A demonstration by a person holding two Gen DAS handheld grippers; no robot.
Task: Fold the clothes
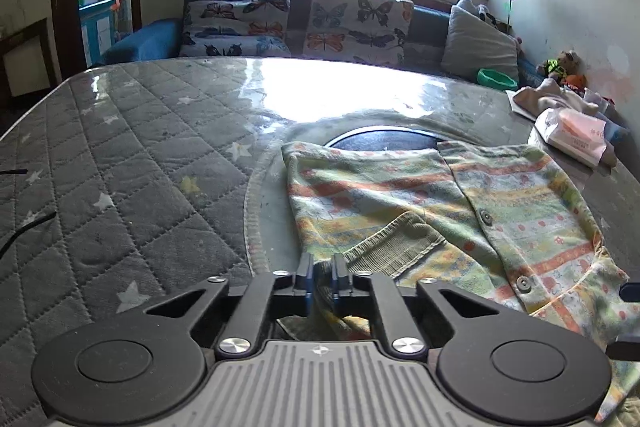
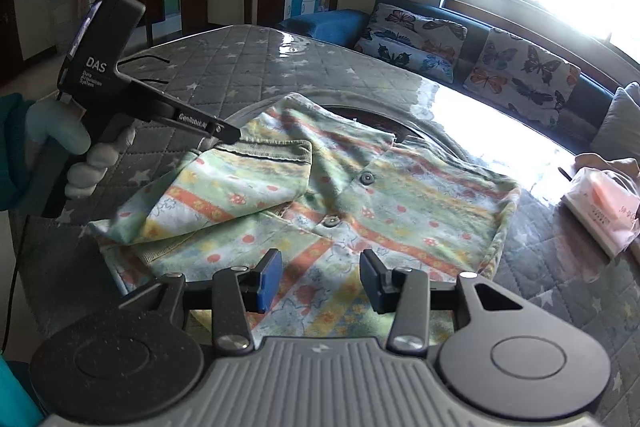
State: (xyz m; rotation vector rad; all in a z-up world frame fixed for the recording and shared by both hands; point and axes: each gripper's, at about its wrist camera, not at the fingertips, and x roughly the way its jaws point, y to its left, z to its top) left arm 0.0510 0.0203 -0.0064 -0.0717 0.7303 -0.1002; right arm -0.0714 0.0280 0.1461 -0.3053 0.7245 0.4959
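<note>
A small striped shirt (image 2: 360,195) with buttons lies spread on the padded table (image 1: 132,155), near its right edge and partly over a dark round plate in the middle. One sleeve (image 2: 224,191) is already folded inward over the front.

The left gripper (image 1: 323,277) has its jaws pressed together on the ribbed cuff (image 1: 396,239) of this sleeve; cloth passes between the fingers and hangs under them. In the right wrist view a gloved hand (image 2: 80,155) holds this tool at the left side of the shirt. The right gripper (image 2: 320,279) has its jaws apart, with nothing clamped, above the near hem of the shirt.

I think the risk is with the pinched cuff. If the left tool moves away before it lets go (the cloth is thin and light), it can drag the sleeve back out and spoil the fold. The right gripper may also catch only the top layer at the hem, so the shirt would wrinkle instead of folding flat. A packet of tissues (image 2: 604,211) lies near the right edge, and a wide sweep could push it.
</note>
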